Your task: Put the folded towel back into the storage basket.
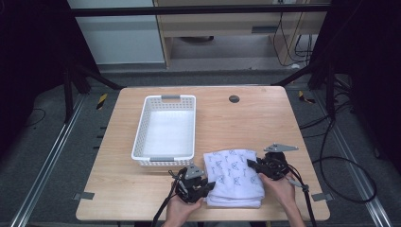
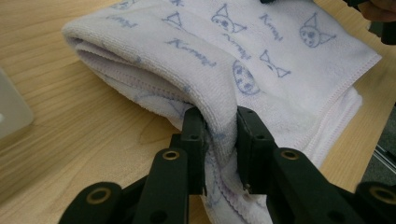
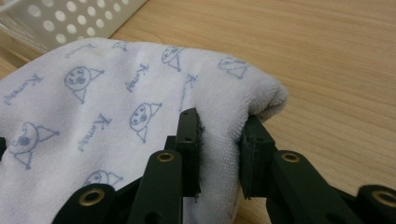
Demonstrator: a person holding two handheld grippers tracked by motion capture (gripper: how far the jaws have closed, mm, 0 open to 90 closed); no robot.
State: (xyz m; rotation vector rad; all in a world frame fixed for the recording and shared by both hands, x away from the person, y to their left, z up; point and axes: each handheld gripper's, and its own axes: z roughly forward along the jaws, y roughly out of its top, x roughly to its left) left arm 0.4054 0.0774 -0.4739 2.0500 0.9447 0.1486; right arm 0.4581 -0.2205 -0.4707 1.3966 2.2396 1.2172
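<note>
Left gripper (image 2: 219,135) closed on the towel (image 2: 261,60), jaws pinching a thick fold at the near left edge, cloth bunched between the two black pads. In the high view, left gripper (image 1: 208,184) at the towel's (image 1: 234,177) lower left corner, held by the left hand (image 1: 182,208) coming from the bottom edge, cable trailing down beside the forearm.

Right gripper (image 3: 222,135) also closed on the towel (image 3: 116,102), jaws clamping the rounded folded edge, soft pile squeezed between them. In the high view, right gripper (image 1: 250,164) at the right side of the towel, grey three-cornered plate on top, right hand (image 1: 279,184) behind it, cable running off toward the desk's near right corner.

Towel white with small blue printed faces and script words, folded in several layers, lying flat on the desk (image 1: 255,118) near the front edge, a little right of the middle, between both grippers. Stitched hems visible on the far side in the left gripper view.

White perforated basket (image 1: 142,132) just beyond the towel to the left, apart from it, long side running away from the person. Corner of the basket (image 3: 70,18) visible past the towel in the right gripper view. Small dark round cap (image 1: 234,99) in the desk near the far edge. Grey floor and cables around the desk.
</note>
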